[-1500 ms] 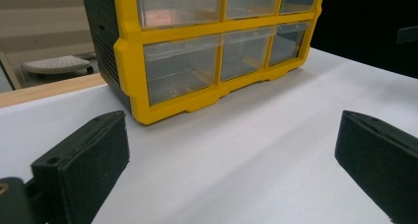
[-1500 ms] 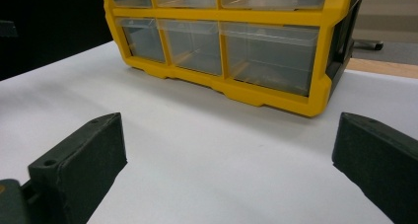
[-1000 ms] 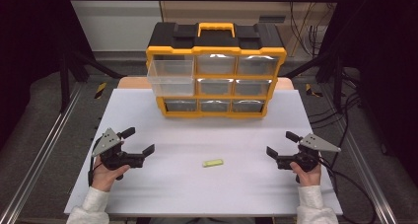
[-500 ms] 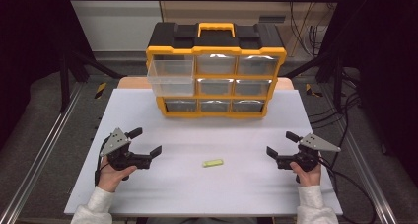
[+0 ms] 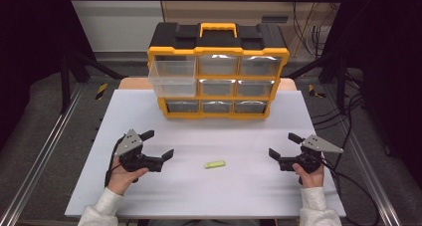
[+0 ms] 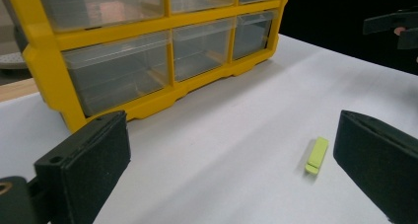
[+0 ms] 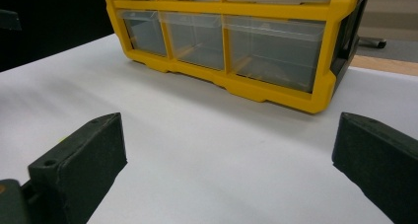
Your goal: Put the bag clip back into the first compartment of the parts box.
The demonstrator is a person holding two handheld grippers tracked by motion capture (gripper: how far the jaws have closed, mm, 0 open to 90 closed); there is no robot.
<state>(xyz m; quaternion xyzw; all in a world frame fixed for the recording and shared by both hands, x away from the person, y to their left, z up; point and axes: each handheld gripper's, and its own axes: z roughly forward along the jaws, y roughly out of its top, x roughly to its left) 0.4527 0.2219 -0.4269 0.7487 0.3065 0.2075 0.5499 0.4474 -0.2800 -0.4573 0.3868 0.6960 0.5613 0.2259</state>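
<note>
- On the white table (image 5: 239, 196), at its far edge, stands a yellow-and-black drawer organizer (image 5: 218, 69) — upper-left drawer (image 5: 172, 76) pulled out.
- Left gripper (image 5: 158, 145): jaws spread wide, empty, just left of the clip.
- Right gripper (image 5: 283, 146): jaws spread, empty — well apart from it.
- Small lime-green clip (image 5: 215, 164) lies flat between them.

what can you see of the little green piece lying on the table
The little green piece is a small flat oblong bar, pale yellow-green, plastic by its look. In the left gripper view a step across it leaves one end slightly thinner. It lies flat on the white table, in front of the yellow drawer cabinet and apart from it, between the two hand-held grippers. Nothing but the table touches it; the open left hand-held gripper is the nearer one.
</note>
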